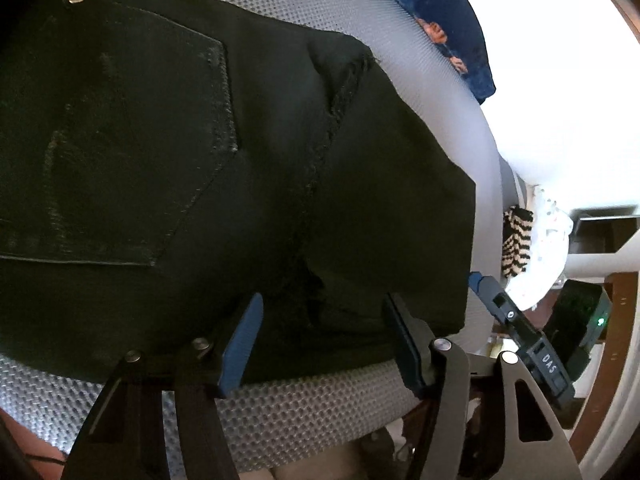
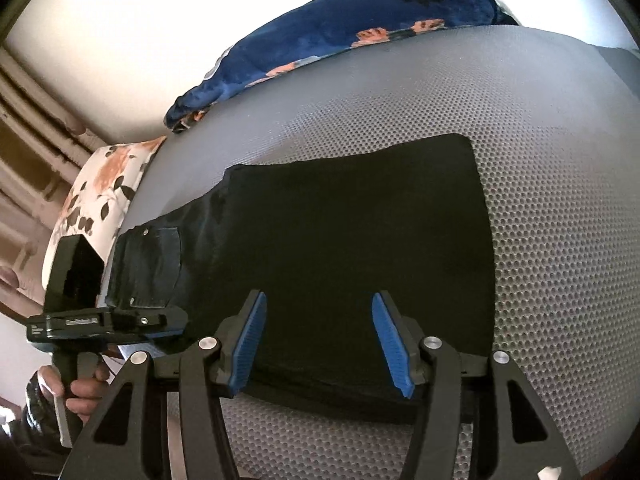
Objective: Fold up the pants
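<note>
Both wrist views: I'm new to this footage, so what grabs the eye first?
The black pants dominate, lying flat on the grey mesh mat. Both the left gripper and right gripper hover open at their near edge. A blue floral blanket lies beyond.

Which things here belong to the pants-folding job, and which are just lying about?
Job: black pants; grey mat under them; left gripper and right gripper, both open.
Lying about: blue blanket; floral pillow; striped cloth.

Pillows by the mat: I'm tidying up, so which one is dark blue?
The blue pillow at the far edge of the grey mat; the floral pillow at the left is white with orange flowers.
</note>
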`<state>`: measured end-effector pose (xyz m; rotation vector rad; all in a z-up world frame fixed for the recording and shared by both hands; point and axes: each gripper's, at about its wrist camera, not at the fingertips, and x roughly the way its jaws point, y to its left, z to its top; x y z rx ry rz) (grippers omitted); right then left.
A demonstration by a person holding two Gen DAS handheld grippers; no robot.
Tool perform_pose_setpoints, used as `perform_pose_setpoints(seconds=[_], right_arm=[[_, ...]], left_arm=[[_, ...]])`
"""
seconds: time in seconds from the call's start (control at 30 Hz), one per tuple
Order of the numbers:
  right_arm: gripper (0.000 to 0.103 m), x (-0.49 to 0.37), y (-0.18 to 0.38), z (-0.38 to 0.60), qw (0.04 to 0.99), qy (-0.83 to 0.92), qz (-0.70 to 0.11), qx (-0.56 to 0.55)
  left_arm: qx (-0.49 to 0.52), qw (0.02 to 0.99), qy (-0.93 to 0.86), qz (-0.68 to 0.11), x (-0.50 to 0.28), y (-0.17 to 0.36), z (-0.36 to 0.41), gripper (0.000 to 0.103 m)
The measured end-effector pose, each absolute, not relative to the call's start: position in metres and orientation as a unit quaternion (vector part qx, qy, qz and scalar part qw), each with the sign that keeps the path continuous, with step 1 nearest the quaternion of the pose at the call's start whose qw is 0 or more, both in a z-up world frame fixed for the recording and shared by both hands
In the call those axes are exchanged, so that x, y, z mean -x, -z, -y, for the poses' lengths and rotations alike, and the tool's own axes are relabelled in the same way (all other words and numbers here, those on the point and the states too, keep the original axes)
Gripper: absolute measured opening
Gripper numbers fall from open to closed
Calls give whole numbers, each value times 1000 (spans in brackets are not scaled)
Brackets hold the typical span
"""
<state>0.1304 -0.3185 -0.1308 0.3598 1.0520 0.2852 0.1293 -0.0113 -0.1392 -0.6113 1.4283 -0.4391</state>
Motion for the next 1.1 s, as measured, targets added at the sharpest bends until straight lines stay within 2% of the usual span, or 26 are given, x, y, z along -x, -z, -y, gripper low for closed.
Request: perform_pose_setpoints(seconds=[0.07,0.13,0.2,0.3,0.37,0.6,0.73,0.83,0.87,1.03,1.1], right_arm=[[53,-130,132,321,840,-132,-497,-174],[53,-131,134,325,839,-128,-497,-181],[53,-131,136,328,838,-125,-497,-187],[53,-131,139,330,838,-118,-502,-181],[53,-130,139,330,839,-114,-502,-174],[55,-122,147,334,838,-94,-519,-137],[55,-120,166,327,833,-84,-536,-111],[57,-120,163,318,836,-84,-537,-76],[57,-121,160,317,840,-88,-531,-73],[55,-136,142,321,866,-70,-493,-46],[55,-148,140,325,871,-63,-485,-43]], left_arm=[[281,684,206,-640,-131,141,16,60],[289,676,218,-642,-133,146,23,51],[286,673,229,-643,-134,150,28,34],[277,679,233,-639,-135,153,35,13],[282,679,236,-635,-133,154,35,10],[247,704,246,-620,-115,149,31,8],[277,690,237,-626,-118,163,25,9],[239,717,229,-614,-118,151,28,16],[213,732,223,-607,-117,145,30,22],[115,814,202,-533,-124,112,33,27],[98,833,206,-503,-132,104,36,32]])
